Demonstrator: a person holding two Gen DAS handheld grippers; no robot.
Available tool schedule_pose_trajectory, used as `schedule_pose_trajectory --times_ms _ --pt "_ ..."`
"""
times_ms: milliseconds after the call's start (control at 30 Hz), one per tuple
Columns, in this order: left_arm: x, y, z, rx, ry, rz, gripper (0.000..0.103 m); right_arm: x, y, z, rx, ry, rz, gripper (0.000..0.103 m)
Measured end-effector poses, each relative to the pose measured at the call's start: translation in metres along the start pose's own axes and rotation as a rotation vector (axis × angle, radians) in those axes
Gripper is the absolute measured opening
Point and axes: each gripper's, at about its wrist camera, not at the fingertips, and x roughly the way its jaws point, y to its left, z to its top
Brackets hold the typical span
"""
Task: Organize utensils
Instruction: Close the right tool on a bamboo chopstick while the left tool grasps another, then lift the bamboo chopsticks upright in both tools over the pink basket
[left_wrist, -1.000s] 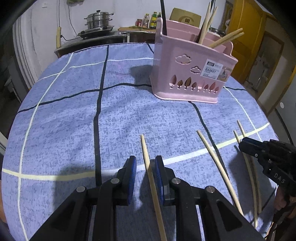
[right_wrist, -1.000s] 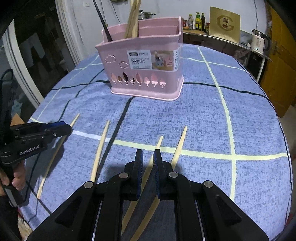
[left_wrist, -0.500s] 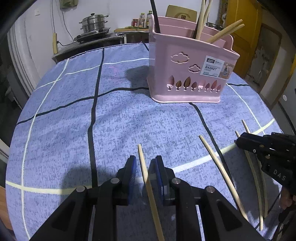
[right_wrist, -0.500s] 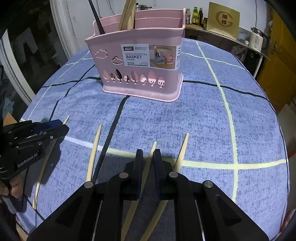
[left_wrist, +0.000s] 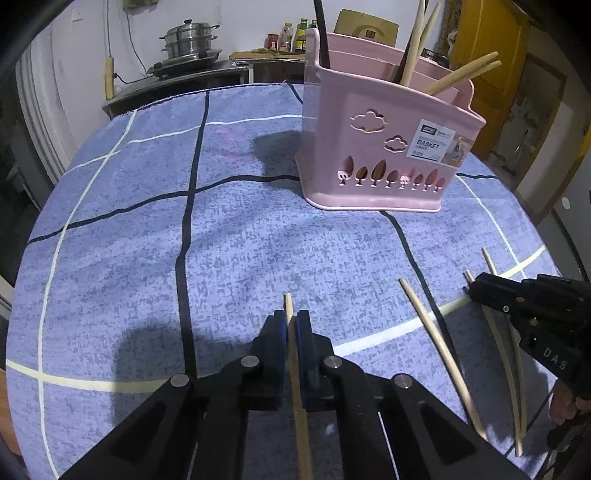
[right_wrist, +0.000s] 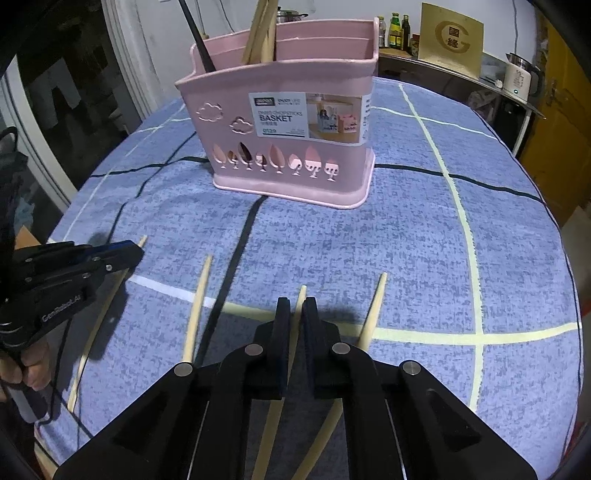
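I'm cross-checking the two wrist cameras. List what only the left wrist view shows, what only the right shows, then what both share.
Only left: a stacked steel steamer pot on a counter, and the left gripper, jaws just closed on a chopstick.

Only right: a white kettle and gold plaque.

Both: the pink basket holding chopsticks, the checked blue cloth, and loose chopsticks on it.

Bare cloth (left_wrist: 258, 240) before pink basket (left_wrist: 384, 155)
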Motion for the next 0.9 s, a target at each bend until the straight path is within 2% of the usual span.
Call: schedule_pose_trajectory --times_ms 267,767,900 --pt "-0.030 -0.005 0.007 0.014 -0.052 -0.019 0.005 -0.027 -0.001 0.007 0.004 -0.066 0.028 0.007" --pt "-0.143 -0.022 0.037 0.060 -0.263 -0.040 0.005 -0.118 0.004 0.033 -0.025 -0.284 0.049 0.005" --pt "-0.162 -0.024 0.042 0.062 -0.296 -0.044 0.005 -0.137 0.011 0.037 -0.041 -0.335 0.048 0.005"
